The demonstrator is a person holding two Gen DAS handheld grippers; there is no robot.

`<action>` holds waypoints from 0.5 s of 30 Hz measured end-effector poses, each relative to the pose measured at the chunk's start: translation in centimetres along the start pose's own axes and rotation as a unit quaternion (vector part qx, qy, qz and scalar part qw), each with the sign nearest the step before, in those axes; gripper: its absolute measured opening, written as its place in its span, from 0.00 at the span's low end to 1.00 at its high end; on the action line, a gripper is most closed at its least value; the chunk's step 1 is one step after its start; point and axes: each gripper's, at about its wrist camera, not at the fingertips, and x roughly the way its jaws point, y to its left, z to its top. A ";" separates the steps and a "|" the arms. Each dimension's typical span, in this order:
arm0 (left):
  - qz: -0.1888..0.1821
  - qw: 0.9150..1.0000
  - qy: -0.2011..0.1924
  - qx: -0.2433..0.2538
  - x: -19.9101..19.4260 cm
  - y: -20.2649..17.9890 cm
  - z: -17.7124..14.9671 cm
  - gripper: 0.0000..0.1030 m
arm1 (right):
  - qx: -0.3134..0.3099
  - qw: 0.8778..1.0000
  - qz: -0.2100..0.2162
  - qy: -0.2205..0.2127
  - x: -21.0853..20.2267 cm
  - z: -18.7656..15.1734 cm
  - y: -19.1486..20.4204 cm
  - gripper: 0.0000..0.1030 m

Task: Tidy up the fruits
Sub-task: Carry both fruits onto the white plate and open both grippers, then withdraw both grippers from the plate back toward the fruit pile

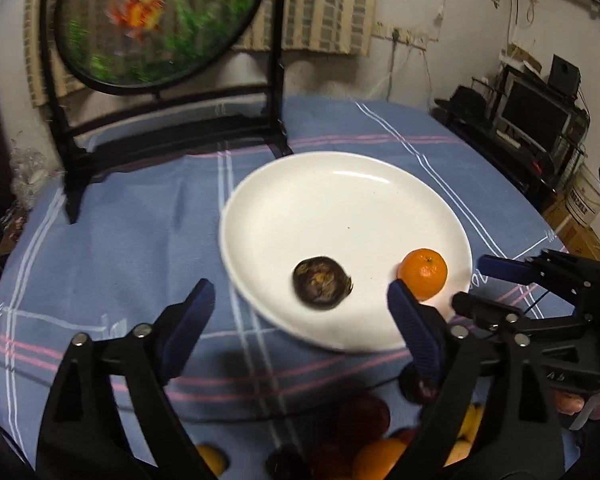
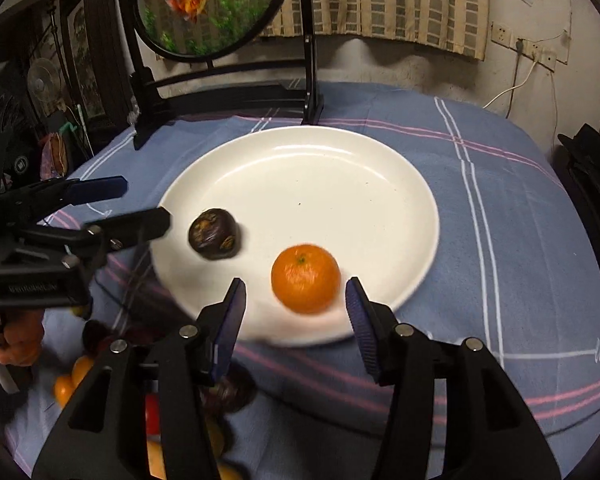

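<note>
While both of our hand-held tools hover over a round white ceramic plate on a blue checked tablecloth, two fruits already lie on it. A small round orange tangerine sits at about six o'clock on the plate in the right wrist view, and a dark purple-brown, wrinkled round fruit lies near nine o'clock, apart from the tangerine.

Our right gripper is spread wide, its blue ribbed pads either side of the tangerine without touching it. Our left gripper is also spread and holds nothing; the dark fruit shows between its fingers.

A heap of unsorted fruit, orange, yellow and red, waits at six o'clock, off the plate.

We judge the tangerine light, smooth and slightly soft: it rolls easily, so take it across its widest middle with gentle pressure. The dark fruit looks firmer, with a rougher skin.
</note>
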 end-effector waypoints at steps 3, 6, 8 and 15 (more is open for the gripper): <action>0.039 0.998 -0.041 -0.003 -3.9 0.2 -2.9 0.95 | 0.008 1.000 -0.006 -0.028 -2.5 -2.3 0.2 0.67; 0.057 0.997 -0.050 -0.005 -6.4 0.2 -5.5 0.98 | 0.013 0.999 0.001 -0.029 -3.6 -4.8 0.5 0.67; 0.056 0.996 -0.063 -0.016 -8.3 0.3 -7.7 0.98 | 0.014 1.000 0.009 -0.024 -4.1 -6.4 0.7 0.67; 0.006 0.997 -0.035 -0.072 -10.1 1.1 -13.2 0.98 | 0.010 1.000 0.015 -0.019 -5.9 -9.8 1.5 0.67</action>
